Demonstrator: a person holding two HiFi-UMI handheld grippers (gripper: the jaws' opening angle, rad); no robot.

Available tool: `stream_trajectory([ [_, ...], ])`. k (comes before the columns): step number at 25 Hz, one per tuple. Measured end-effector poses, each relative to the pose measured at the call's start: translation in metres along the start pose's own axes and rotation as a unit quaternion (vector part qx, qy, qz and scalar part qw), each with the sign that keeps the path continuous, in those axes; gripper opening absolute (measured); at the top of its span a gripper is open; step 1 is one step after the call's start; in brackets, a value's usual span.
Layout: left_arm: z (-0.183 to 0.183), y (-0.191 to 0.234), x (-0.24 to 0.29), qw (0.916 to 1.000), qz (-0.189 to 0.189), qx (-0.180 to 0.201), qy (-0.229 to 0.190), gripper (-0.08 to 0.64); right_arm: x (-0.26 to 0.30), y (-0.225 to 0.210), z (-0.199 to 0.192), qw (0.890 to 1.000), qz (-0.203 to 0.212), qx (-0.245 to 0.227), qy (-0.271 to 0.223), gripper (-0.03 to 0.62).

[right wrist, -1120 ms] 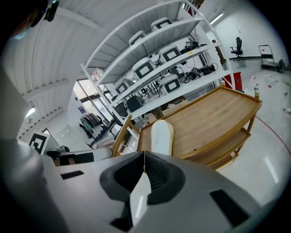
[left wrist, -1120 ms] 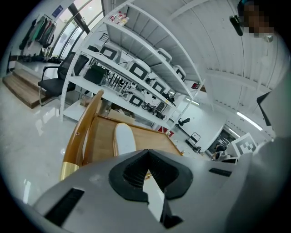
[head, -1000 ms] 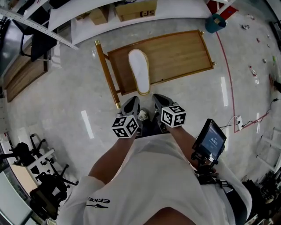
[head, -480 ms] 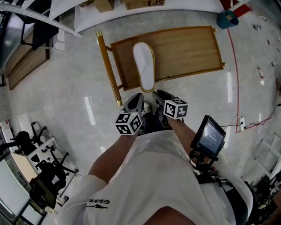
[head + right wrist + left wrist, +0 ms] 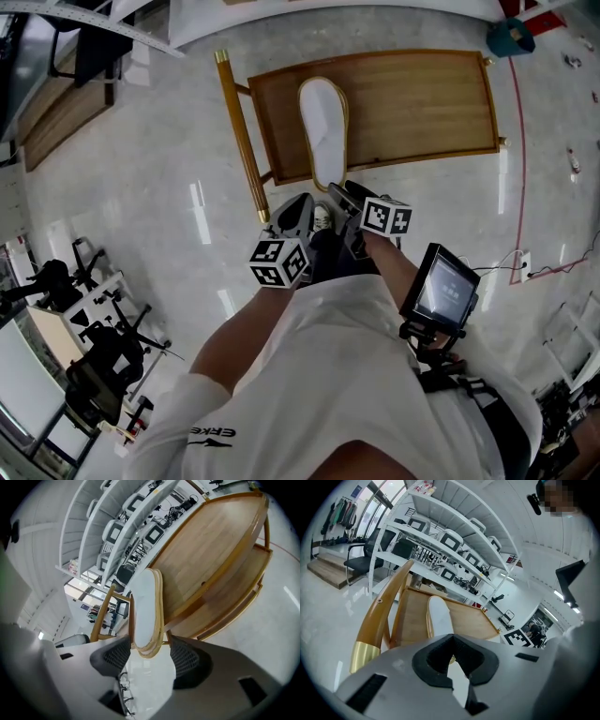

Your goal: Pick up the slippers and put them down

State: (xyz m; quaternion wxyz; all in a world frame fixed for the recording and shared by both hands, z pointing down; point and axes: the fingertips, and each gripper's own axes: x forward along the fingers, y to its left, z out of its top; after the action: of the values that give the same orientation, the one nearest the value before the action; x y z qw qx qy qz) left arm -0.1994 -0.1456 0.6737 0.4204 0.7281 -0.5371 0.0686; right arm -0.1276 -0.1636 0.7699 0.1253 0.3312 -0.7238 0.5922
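A white slipper [image 5: 323,127] with a tan sole edge lies lengthwise on the top board of a low wooden rack [image 5: 422,103] on the floor. In the right gripper view the slipper [image 5: 145,606] has its heel end between the jaws of my right gripper [image 5: 147,656]. Those jaws are opening and the pads stand clear of it. My right gripper [image 5: 339,194] sits just behind the heel. My left gripper [image 5: 298,210] hangs beside it, shut and empty, fingertips meeting [image 5: 451,641]. It faces the slipper [image 5: 439,616] and the rack's post [image 5: 370,634].
White shelving with monitors [image 5: 450,541] and an office chair [image 5: 363,555] stand behind the rack. A screen device [image 5: 441,291] hangs at the person's right hip. Dark equipment [image 5: 94,366] stands at the lower left, and a teal object [image 5: 511,37] lies past the rack.
Both grippers have sunk toward the rack. The right one has rolled, come up to the slipper's heel and spread its jaws. The slipper has not moved on the rack.
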Motion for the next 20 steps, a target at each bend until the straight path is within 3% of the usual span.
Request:
stream_trajectory([
  [8, 0.003, -0.001, 0.001, 1.0, 0.002, 0.002, 0.004, 0.003, 0.01, 0.006, 0.001, 0.998, 0.038, 0.041, 0.004, 0.245],
  [17, 0.004, 0.006, 0.006, 0.9999, 0.002, 0.006, 0.009, 0.003, 0.017, 0.009, 0.004, 0.997, 0.046, 0.054, 0.003, 0.238],
  [20, 0.005, 0.007, 0.007, 0.9999, 0.001, 0.007, 0.01, 0.003, 0.015, 0.006, 0.006, 0.998, 0.03, 0.051, 0.0, 0.131],
])
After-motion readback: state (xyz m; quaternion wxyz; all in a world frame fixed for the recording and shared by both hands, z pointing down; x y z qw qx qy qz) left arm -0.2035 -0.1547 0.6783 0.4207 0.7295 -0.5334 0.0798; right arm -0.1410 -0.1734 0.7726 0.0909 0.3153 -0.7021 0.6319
